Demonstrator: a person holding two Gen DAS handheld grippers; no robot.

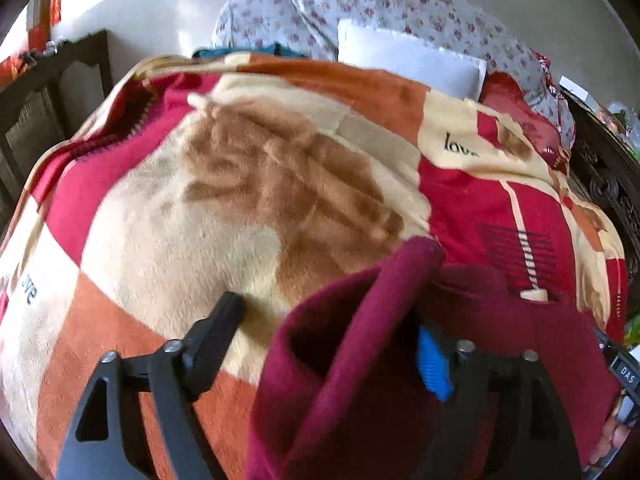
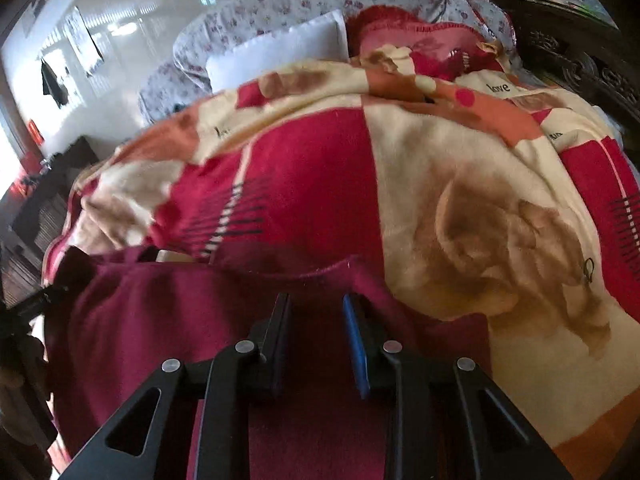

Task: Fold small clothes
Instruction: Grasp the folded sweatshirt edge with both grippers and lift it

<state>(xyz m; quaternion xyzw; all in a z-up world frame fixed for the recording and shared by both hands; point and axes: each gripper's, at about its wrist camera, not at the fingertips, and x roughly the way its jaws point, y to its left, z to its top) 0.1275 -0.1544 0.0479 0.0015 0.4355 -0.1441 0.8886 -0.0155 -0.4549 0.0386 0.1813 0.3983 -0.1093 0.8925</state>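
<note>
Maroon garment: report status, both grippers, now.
Left gripper open, maroon garment bunched between its fingers. Right gripper open over the garment. Garment unfolded on patterned blanket. Nothing in the way.

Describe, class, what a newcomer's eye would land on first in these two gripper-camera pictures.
First comes the dark red garment, bunched up in the foreground between the fingers of the left gripper. Under it spreads a bright blanket in red, orange and cream, printed with the word "love". In the right wrist view the same garment lies flatter beneath the right gripper, with a white pillow at the far end of the bed.
</note>
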